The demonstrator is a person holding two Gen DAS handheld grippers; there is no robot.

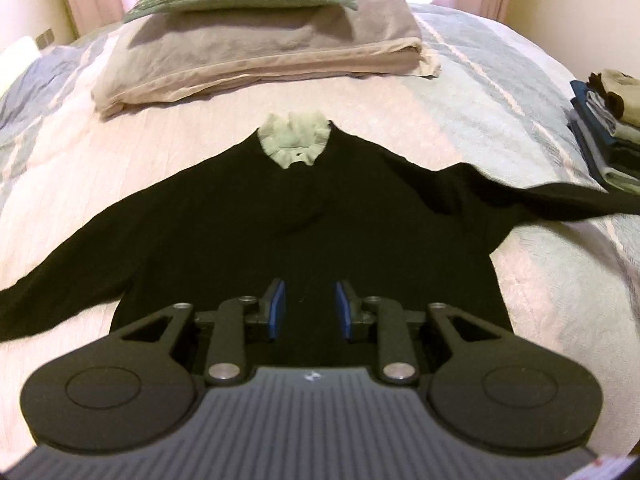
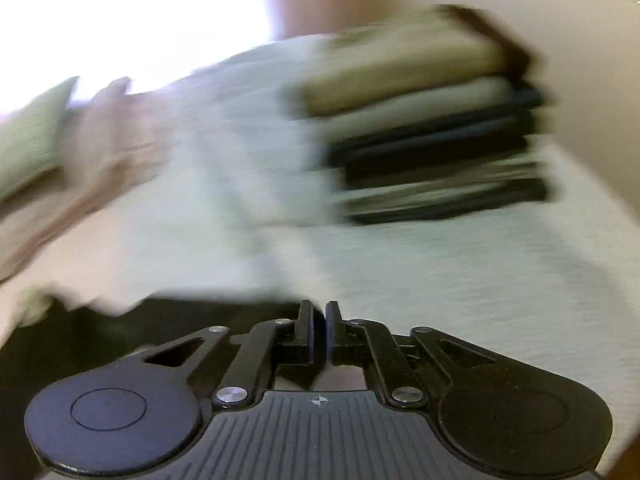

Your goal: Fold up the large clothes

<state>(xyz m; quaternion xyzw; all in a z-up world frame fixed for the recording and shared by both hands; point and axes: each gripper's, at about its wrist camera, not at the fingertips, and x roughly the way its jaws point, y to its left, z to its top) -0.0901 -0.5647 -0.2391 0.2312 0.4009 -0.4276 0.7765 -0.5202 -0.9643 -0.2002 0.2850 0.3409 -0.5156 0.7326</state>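
I see the black sweater [image 1: 280, 220] spread flat mid-frame on the bed [image 1: 520, 272]. My left hand-held gripper [image 1: 310, 310] hangs open above its hem; my right hand-held gripper [image 2: 319, 334] is closed, contents unclear, blurred.

The left gripper [image 1: 310, 306] (jaws apart) hovers over a black sweater [image 1: 248, 220] spread on the bed [image 1: 500, 92].

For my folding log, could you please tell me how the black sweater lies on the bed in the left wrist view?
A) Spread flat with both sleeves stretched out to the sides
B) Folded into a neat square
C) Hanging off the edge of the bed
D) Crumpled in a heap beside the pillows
A: the black sweater lies flat on the bed, its pale collar toward the pillows and a sleeve reaching out each way.
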